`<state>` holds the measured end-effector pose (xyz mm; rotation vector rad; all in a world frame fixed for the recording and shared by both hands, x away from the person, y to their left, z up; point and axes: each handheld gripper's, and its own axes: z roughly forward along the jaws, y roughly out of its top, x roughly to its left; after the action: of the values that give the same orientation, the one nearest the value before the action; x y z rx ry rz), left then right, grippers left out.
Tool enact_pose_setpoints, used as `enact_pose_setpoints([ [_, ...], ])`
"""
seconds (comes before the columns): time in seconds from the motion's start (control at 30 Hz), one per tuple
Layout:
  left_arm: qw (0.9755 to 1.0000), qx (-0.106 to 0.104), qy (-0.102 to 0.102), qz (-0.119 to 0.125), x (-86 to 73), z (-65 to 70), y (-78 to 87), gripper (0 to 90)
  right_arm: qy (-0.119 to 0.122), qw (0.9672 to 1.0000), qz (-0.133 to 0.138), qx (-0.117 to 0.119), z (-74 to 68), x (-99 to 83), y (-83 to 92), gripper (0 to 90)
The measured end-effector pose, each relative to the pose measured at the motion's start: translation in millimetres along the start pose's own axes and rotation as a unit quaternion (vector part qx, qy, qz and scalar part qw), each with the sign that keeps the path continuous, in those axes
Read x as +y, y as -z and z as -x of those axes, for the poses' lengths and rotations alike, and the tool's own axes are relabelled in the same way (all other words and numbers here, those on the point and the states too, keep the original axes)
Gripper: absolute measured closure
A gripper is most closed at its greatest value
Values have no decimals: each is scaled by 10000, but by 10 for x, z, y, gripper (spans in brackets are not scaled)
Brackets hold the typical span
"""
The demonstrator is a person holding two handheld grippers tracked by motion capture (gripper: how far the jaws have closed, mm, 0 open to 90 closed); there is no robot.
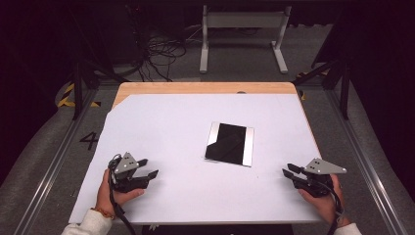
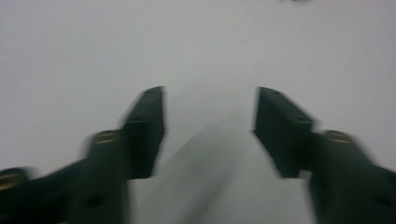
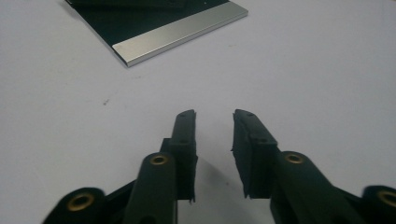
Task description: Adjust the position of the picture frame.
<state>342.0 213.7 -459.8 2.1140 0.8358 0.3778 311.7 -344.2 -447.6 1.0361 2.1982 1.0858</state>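
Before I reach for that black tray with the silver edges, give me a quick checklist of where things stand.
1. Left gripper empty, jaws apart with only white table cover between them: ok.
2. Right gripper empty, jaws apart by a narrower gap: ok.
3. Black tray lying flat on the white table cover, apart from both grippers: ok.
4. Path from the right gripper to the tray's silver edge free of other things: ok.
5. Right gripper aimed at the tray: not ok, the tray sits up and to the left in the right gripper view.
6. What lies inside the tray: cannot tell, its surface reads dark.
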Motion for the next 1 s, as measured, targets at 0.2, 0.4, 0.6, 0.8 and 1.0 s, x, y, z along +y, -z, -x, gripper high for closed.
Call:
enact_pose_setpoints([
  [0.2, 9983, -417, -379, -125, 102, 152, -97, 898, -52, 9997, -32, 243, 44, 64, -125, 861],
  [0.4, 9976, -417, -495, -243, 151, 218, -163, 899, -49, 9994, -79, 332, 46, 136, -244, 880],
  [0.6, 9964, -548, -576, -299, 240, 238, -300, 898, -53, 9985, -191, 506, -57, 285, -437, 895],
  [0.8, 9940, -798, -684, -300, 451, 327, -534, 899, 34, 9973, -350, 650, -201, 387, -642, 900],
  [1.0, 9918, -928, -814, -338, 620, 411, -758, 899, -4, 9964, -403, 748, -263, 462, -767, 900],
])
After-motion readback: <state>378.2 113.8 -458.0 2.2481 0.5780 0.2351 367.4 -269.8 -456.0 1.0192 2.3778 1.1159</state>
